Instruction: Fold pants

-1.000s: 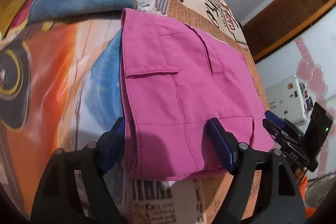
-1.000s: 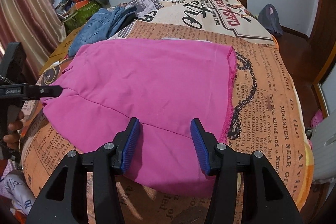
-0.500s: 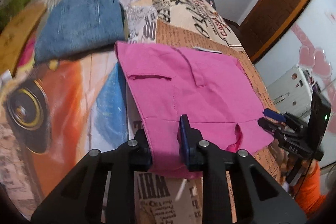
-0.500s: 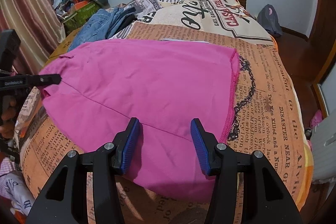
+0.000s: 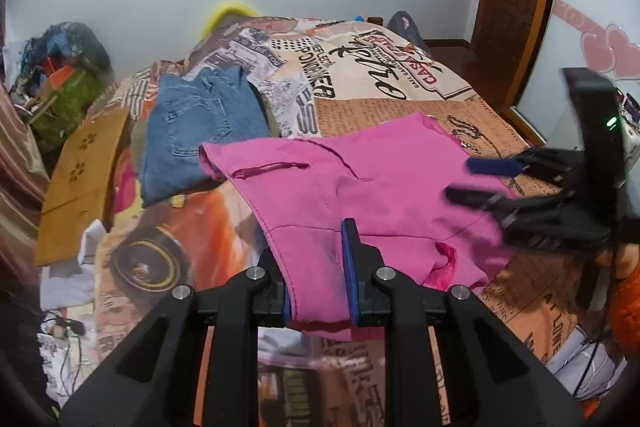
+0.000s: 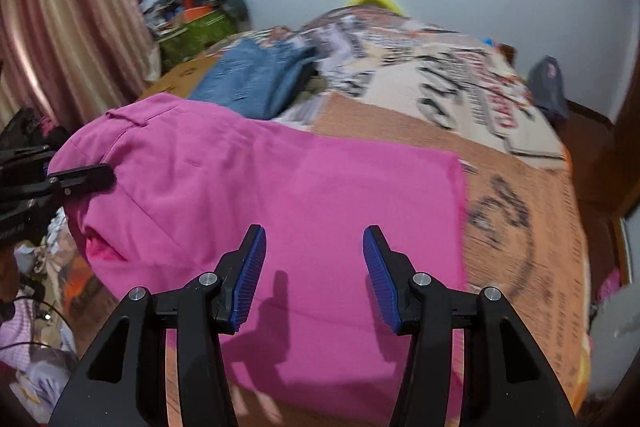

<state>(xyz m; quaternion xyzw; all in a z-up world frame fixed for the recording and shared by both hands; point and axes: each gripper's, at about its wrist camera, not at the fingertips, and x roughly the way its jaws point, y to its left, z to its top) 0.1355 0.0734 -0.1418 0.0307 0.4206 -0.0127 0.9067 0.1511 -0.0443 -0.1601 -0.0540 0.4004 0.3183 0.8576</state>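
My left claw (image 5: 318, 267) pinches the pink pants' (image 5: 360, 183) near edge to lift a fold; my right claw (image 6: 314, 273) hovers open above them.

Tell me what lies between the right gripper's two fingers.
Only pink pants. In the right wrist view the right gripper is open over the cloth, and nothing else lies in the gap.

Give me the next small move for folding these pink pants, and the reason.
Probably close the right gripper on the near edge of the pink pants. The left gripper is already shut on its corner and has that side raised off the bed, while the right one hangs open over cloth lying flat, so lifting now would skew the fold.
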